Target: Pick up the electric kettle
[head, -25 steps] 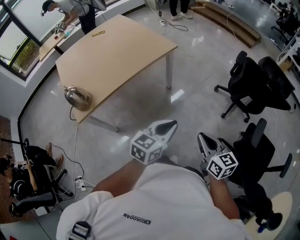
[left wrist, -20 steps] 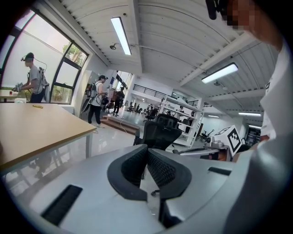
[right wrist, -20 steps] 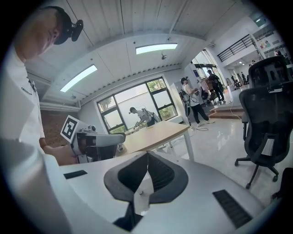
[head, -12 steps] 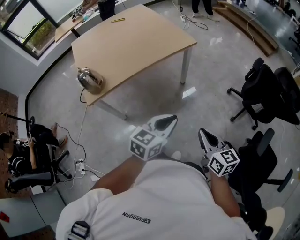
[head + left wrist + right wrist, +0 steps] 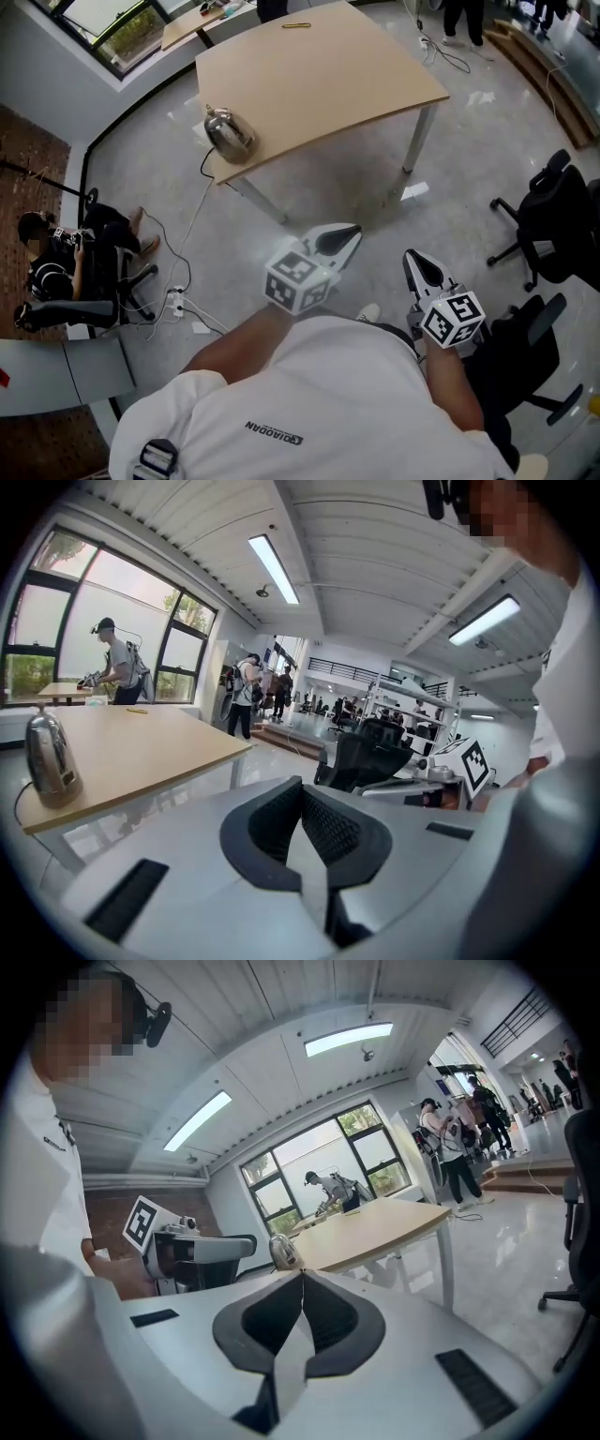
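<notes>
The electric kettle [image 5: 230, 134], shiny steel, stands at the near left corner of the wooden table [image 5: 328, 80], its cord hanging to the floor. Both grippers hang in the air over the floor, well short of the table. My left gripper [image 5: 341, 237] is shut with nothing in it; in its own view the kettle [image 5: 50, 758] sits far off at the left. My right gripper [image 5: 415, 262] is shut and empty too, and its view shows the kettle [image 5: 283, 1252] just above the closed jaws, far away.
A person sits on a chair [image 5: 56, 272] at the left, beside a power strip [image 5: 178, 300] with cables on the floor. Black office chairs [image 5: 553, 220] stand at the right. A yellow item [image 5: 296, 25] lies at the table's far edge. People stand beyond the table.
In the head view the table and kettle have slid rightward and a little down. Both grippers kept their place in front of the body, jaws still shut.
</notes>
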Demonstrator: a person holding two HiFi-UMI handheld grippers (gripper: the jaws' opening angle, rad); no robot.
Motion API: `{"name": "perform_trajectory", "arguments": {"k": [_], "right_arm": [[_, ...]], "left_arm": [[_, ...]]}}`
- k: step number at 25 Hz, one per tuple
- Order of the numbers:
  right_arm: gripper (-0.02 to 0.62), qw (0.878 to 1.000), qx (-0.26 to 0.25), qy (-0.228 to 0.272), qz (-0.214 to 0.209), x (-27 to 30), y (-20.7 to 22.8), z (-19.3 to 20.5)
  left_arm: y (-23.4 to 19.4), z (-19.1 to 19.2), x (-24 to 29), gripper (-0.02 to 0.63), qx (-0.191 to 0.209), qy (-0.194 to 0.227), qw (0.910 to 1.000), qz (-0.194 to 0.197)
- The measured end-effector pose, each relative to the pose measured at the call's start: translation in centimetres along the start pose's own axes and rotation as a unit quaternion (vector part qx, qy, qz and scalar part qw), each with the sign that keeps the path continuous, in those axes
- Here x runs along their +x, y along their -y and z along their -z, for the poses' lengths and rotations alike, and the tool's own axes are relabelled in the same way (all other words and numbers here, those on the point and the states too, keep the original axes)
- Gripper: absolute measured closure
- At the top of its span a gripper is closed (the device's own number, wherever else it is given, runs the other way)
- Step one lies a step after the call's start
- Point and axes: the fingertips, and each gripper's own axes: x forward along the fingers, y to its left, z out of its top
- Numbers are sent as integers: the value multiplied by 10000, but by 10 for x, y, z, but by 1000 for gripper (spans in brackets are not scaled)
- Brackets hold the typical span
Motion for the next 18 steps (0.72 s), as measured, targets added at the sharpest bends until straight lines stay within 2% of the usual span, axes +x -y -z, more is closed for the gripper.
{"name": "perform_trajectory", "arguments": {"k": [8, 18], "right_arm": [[574, 9989, -145, -192, -406, 40, -32, 4], [574, 9975, -269, -290, -578, 76, -65, 3]], "left_arm": [[-37, 8, -42, 611, -200, 107, 9987, -458], [-74, 7, -81, 611, -304, 254, 9968, -690]]}}
